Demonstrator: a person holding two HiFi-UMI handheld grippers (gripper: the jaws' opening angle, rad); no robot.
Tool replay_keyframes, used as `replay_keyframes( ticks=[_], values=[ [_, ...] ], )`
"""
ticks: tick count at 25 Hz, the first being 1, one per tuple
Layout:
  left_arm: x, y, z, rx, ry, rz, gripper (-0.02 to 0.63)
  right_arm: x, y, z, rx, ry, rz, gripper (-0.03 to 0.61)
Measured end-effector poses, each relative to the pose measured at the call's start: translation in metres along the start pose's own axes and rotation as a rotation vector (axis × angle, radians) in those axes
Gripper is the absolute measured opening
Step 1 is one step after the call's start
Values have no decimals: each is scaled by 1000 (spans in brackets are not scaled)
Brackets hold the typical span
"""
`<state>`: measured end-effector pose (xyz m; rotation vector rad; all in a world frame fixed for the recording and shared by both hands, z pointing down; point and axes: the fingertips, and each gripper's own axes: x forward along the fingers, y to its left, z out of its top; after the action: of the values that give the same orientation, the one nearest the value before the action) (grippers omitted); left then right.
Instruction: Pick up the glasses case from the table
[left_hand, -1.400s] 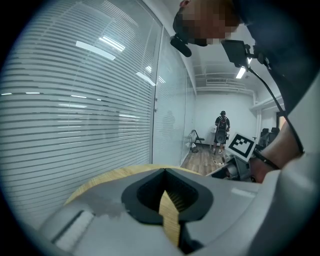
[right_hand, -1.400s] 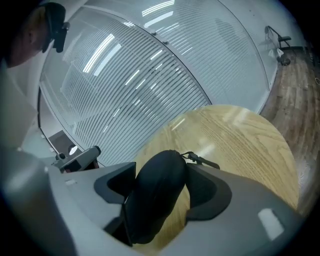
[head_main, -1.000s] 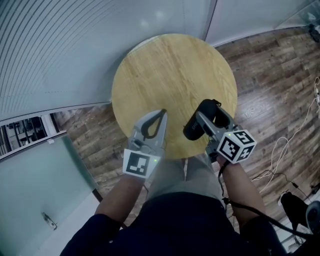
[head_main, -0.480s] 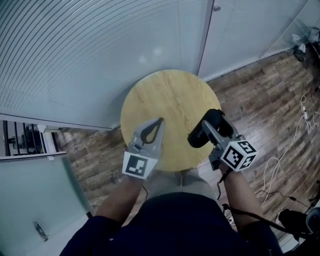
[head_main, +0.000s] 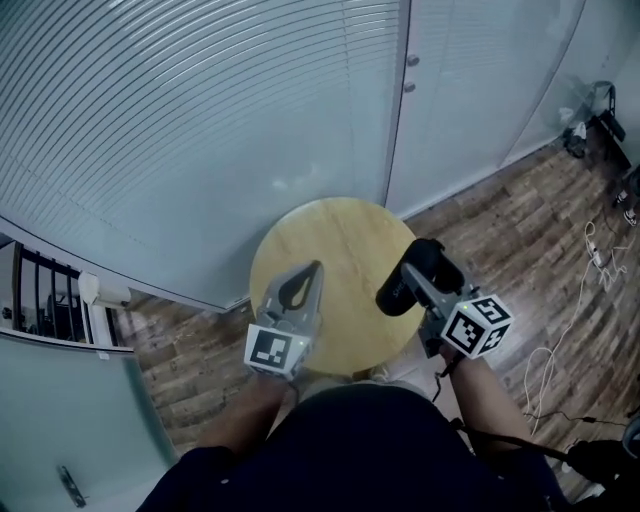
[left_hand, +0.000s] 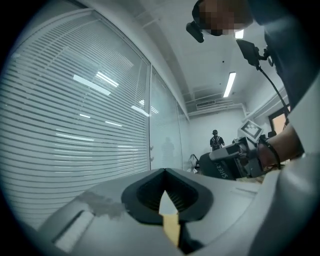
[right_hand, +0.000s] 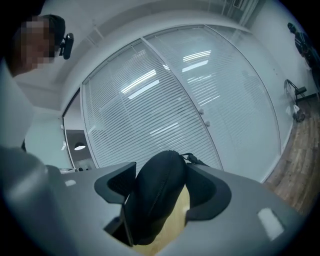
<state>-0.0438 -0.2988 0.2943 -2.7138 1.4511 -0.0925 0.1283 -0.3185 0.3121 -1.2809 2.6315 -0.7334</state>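
- I see the right gripper (head_main: 420, 278) with its jaws clamped on the black glasses case (head_main: 393, 293). The pads press both sides, and the zipper seam faces that gripper's camera.
- The case is off the round wooden table (head_main: 330, 235), held over its right edge in the head view.
- The left gripper (head_main: 316, 268) has its jaws closed tip to tip with nothing between them, over the table's left side.
- There are slatted blinds (head_main: 180, 120) behind the table and a wood floor (head_main: 500, 220) around it.
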Motion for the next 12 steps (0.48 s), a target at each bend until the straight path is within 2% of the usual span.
replay_keyframes(
  ticks=[3,6,8,12],
  values=[
    [-5,-3,15,43,-19,-27,3,-7,14,17,-36,-41,23,322],
    [-4,-3,33,40,-36,-23,3,-10,24,29,-69,-70,36,321],
    [-4,1,34,67,-43,-28,3,-10,26,32,-76,-78,45,321],
    [-5,2,41,35,-44,-12,3,-10,31,34,-87,-78,61,321]
  ],
)
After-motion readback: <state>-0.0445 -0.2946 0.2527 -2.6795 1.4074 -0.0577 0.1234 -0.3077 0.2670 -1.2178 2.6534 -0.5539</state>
